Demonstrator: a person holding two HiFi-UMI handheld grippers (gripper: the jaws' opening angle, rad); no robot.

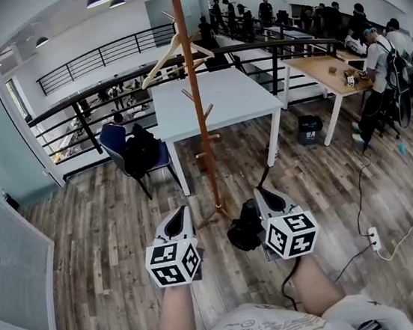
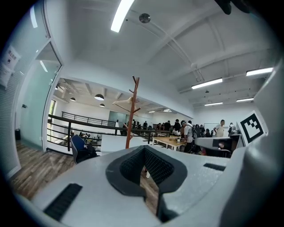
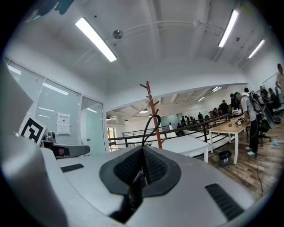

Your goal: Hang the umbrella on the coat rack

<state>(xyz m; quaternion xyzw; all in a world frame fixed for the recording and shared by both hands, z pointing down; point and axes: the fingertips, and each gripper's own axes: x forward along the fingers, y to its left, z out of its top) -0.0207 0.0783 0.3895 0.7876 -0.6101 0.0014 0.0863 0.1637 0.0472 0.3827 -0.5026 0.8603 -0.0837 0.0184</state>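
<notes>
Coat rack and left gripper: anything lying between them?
No: the head view shows only bare wooden floor between the left gripper and the coat rack. The right gripper holds the umbrella.

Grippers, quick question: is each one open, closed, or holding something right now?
Left gripper: jaws closed, nothing between them.
Right gripper: jaws closed, holding the black umbrella.

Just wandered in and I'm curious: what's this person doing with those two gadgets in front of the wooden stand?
A person faces a wooden coat rack with a tool in each hand. The right tool is clamped on the cord loop of a folded black umbrella hanging beside it. The left tool is shut and empty. The umbrella is not on the rack yet.
</notes>
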